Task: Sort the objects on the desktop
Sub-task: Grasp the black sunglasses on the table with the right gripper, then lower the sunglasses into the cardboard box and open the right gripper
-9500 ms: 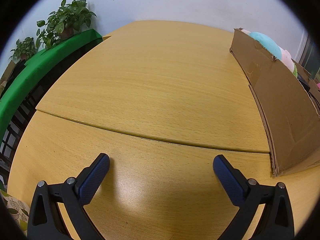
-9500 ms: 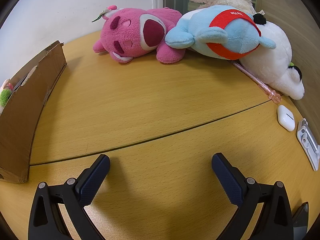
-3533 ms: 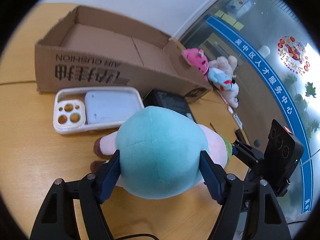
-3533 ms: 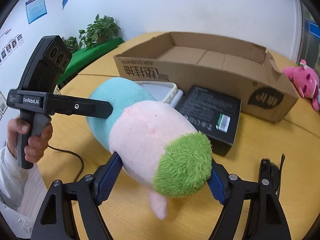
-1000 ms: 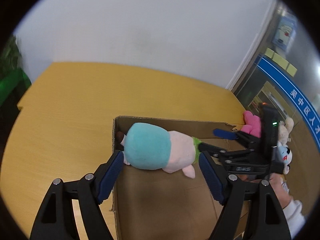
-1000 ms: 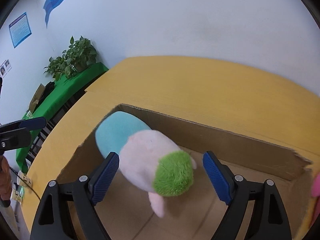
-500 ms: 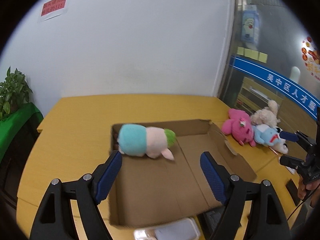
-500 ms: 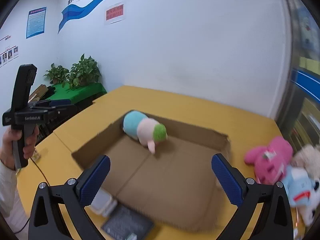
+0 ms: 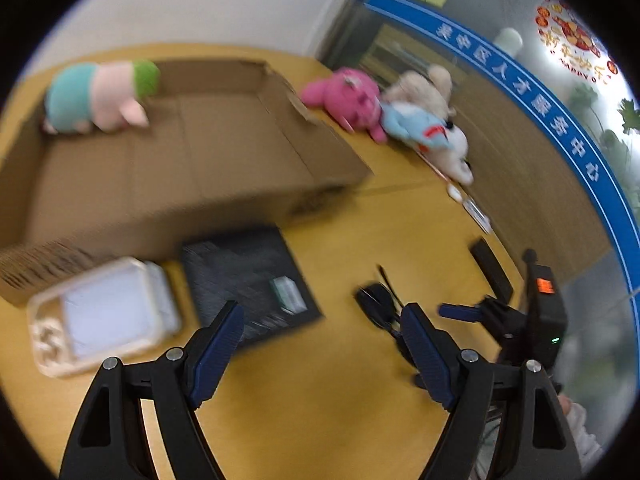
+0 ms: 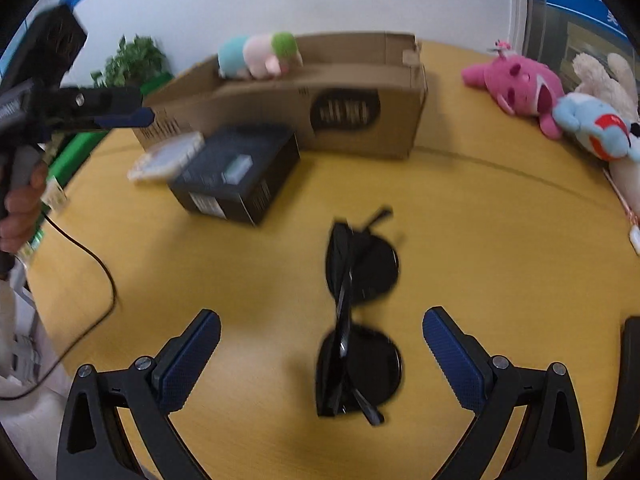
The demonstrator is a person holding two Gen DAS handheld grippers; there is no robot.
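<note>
— Sunglasses (image 10: 356, 316) next? Lying folded on the table (image 10: 500, 248), near side, between the wide-open, empty jaws of the right gripper (image 10: 320, 356).

— Best to centre on the frame, lower, close gently. Left gripper (image 9: 320, 352) also open, holding nothing, hovering near the black box (image 9: 248, 276).

— Destination?

— Probably the cardboard box (image 10: 360, 108), far side, with the plush toy (image 10: 260, 56).

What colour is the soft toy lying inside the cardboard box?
Teal, pale pink and green soft toy, clearest in the left wrist view.

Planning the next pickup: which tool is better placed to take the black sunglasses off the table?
Right. The right tool is open with the sunglasses lying between its fingers; the left tool points nearer the black box.
</note>
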